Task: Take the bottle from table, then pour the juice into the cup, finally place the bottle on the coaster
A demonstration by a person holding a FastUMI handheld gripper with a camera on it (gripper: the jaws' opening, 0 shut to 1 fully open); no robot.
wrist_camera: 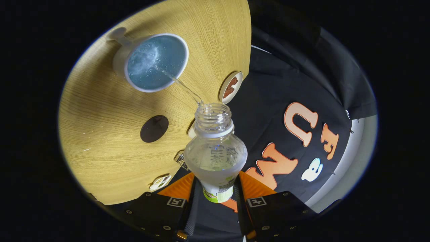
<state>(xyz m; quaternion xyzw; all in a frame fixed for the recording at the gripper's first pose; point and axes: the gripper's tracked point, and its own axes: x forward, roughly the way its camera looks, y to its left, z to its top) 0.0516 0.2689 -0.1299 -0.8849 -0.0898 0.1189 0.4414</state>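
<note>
My gripper (pixel 215 188) is shut on a clear plastic bottle (pixel 215 151), both fingers pressing its labelled lower body. The uncapped bottle is tipped toward the table, and a thin stream of clear liquid (pixel 183 88) runs from its mouth into a white cup (pixel 153 62) beyond it. The cup has a blue inside, holds bubbling liquid, and its handle points away from the bottle. A dark round coaster (pixel 154 128) lies flat on the wooden table (pixel 100 134), between the cup and my fingers and off to one side of the bottle.
A round white-rimmed coaster with a brown pattern (pixel 231 87) lies at the table's edge near the bottle's mouth. A small sticker (pixel 160 182) and a patterned tag (pixel 181 160) sit on the table edge close to my fingers. The booth's black cloth wall stands past the table.
</note>
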